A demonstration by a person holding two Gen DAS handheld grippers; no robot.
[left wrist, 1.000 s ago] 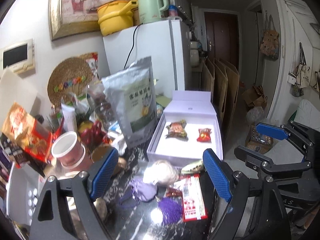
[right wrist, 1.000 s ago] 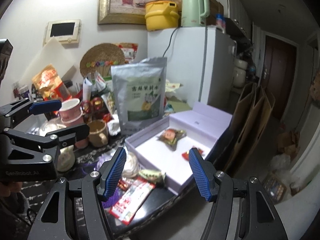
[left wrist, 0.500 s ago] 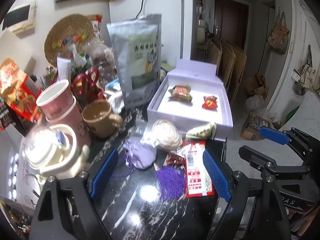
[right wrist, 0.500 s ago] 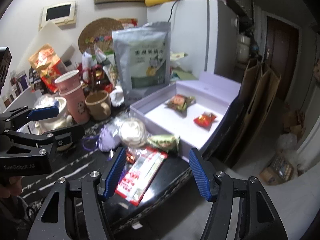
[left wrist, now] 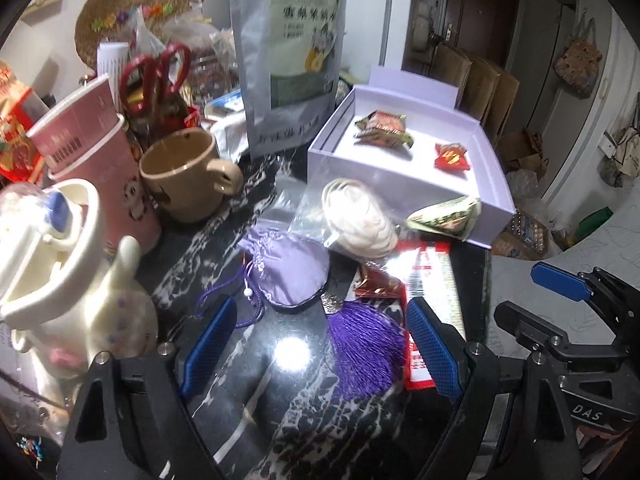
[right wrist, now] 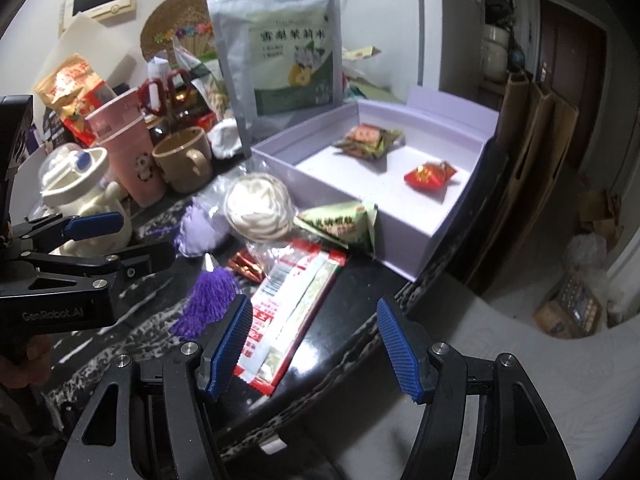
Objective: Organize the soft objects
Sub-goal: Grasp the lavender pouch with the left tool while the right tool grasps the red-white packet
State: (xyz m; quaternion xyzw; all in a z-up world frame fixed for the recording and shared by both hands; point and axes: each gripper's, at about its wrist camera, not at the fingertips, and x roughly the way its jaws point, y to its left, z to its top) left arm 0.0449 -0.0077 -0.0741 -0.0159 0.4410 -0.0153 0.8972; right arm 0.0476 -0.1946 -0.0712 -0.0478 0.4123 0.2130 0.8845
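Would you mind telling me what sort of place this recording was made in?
Most likely a lived-in home, near the kitchen and entry: a cluttered dark marble counter with a mug and snack bags, a white fridge behind, and a hallway door with bags hung on the wall.

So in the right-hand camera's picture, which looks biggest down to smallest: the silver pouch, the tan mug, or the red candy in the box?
1. silver pouch, clearly largest.
2. tan mug.
3. red candy, smallest.
All three lie at similar depth, so the order seems reliable.
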